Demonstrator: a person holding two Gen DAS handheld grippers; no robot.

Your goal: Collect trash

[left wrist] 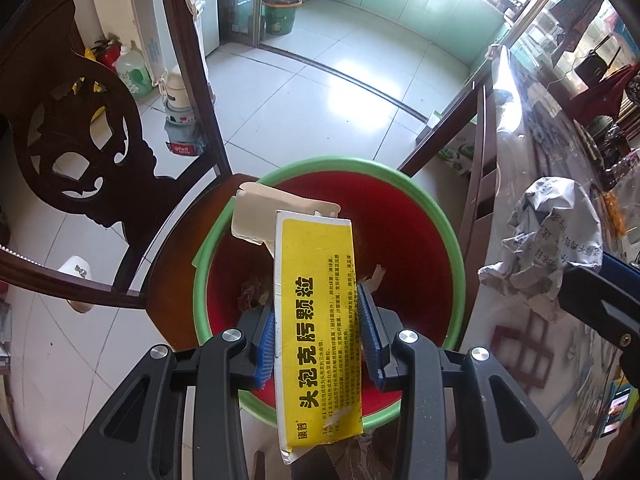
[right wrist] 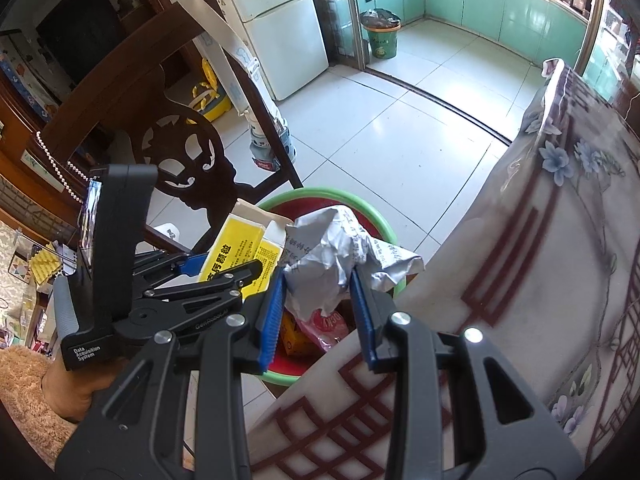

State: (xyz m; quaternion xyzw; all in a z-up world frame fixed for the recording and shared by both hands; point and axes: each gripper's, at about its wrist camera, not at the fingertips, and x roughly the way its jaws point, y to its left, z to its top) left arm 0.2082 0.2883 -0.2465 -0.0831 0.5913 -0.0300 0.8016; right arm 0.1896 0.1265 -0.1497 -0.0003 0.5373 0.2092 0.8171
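Note:
A red bin with a green rim [left wrist: 448, 236] stands on the floor beside a chair and the table edge. My left gripper [left wrist: 318, 304] is shut on a yellow and white medicine box [left wrist: 316, 320], held upright over the bin's mouth with its torn flap at the top. My right gripper [right wrist: 318, 280] is shut on a crumpled ball of grey printed paper [right wrist: 332, 256], hanging above the same bin [right wrist: 384, 224]. That paper [left wrist: 548, 240] shows at the right of the left wrist view. The box [right wrist: 236, 248] and left gripper [right wrist: 224, 276] show left of the paper in the right wrist view. Wrappers lie in the bin.
A dark carved wooden chair [left wrist: 76, 152] stands left of the bin. The table with a flowered cloth under clear plastic [right wrist: 540, 280] is on the right. A second green bin [left wrist: 280, 12] stands far off by a doorway, next to a white fridge [right wrist: 280, 20].

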